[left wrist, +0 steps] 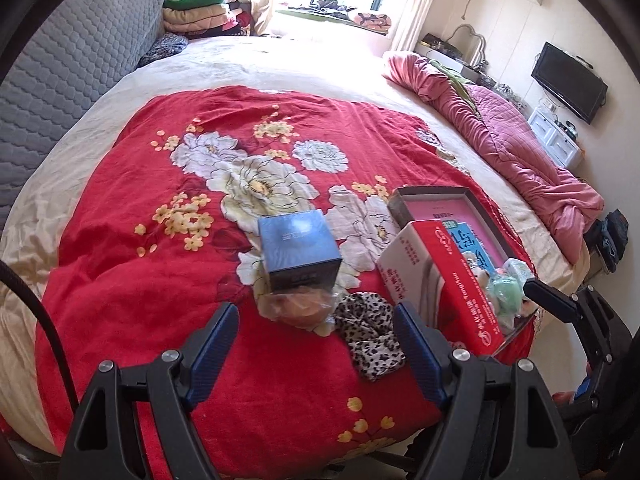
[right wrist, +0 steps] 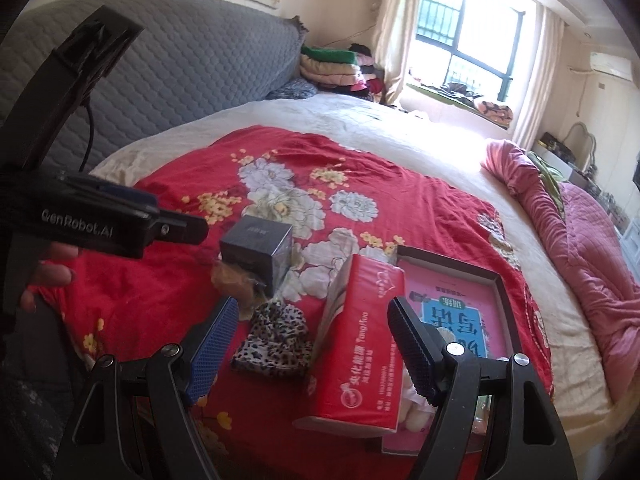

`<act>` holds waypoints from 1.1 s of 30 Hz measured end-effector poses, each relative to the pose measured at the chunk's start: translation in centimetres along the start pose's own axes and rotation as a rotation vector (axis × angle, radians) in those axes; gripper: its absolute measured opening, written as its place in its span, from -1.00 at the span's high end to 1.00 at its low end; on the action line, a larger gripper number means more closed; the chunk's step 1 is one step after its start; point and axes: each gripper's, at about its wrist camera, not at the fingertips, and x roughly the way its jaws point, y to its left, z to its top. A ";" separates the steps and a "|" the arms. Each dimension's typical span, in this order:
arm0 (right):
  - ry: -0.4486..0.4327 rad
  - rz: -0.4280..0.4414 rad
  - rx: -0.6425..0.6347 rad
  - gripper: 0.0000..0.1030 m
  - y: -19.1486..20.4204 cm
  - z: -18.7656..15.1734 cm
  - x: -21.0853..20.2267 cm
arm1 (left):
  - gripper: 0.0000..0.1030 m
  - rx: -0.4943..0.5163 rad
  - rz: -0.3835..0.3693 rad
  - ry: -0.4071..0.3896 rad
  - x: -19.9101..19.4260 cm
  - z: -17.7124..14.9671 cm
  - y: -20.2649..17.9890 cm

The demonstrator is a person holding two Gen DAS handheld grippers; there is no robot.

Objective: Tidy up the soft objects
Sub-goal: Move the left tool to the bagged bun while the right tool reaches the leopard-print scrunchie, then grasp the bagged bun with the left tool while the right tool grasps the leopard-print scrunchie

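A leopard-print soft piece [left wrist: 370,332] lies on the red floral blanket [left wrist: 160,264], beside a clear bag with a tan soft thing [left wrist: 298,306] and a dark blue box [left wrist: 298,250]. My left gripper [left wrist: 316,344] is open and empty, just short of the bag and leopard piece. A red tissue pack [left wrist: 460,280] leans in a shallow box [left wrist: 436,196] with a pink book and small plush toys [left wrist: 504,288]. My right gripper [right wrist: 312,340] is open and empty, its fingers either side of the leopard piece [right wrist: 276,340] and tissue pack [right wrist: 360,344].
A pink quilt [left wrist: 516,148] is bunched at the bed's right side. A grey padded headboard [left wrist: 68,64] and folded blankets [left wrist: 200,12] stand at the far left. The left gripper's body [right wrist: 100,224] shows at left in the right wrist view.
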 end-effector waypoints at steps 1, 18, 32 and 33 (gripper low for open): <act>0.013 0.000 -0.035 -0.52 0.8 -0.2 0.3 | -0.53 -0.011 0.005 0.011 0.4 -0.2 0.6; 0.195 -0.117 -0.517 -0.52 7.8 -5.4 9.2 | -0.53 -0.046 -0.041 0.157 9.4 -1.3 2.9; 0.212 -0.148 -0.674 -0.29 8.8 -6.4 15.3 | -0.53 -0.065 -0.118 0.228 13.2 -1.0 3.5; 0.217 -0.156 -0.662 -0.01 8.6 -6.3 15.9 | -0.53 -0.067 -0.121 0.230 13.3 -1.0 3.5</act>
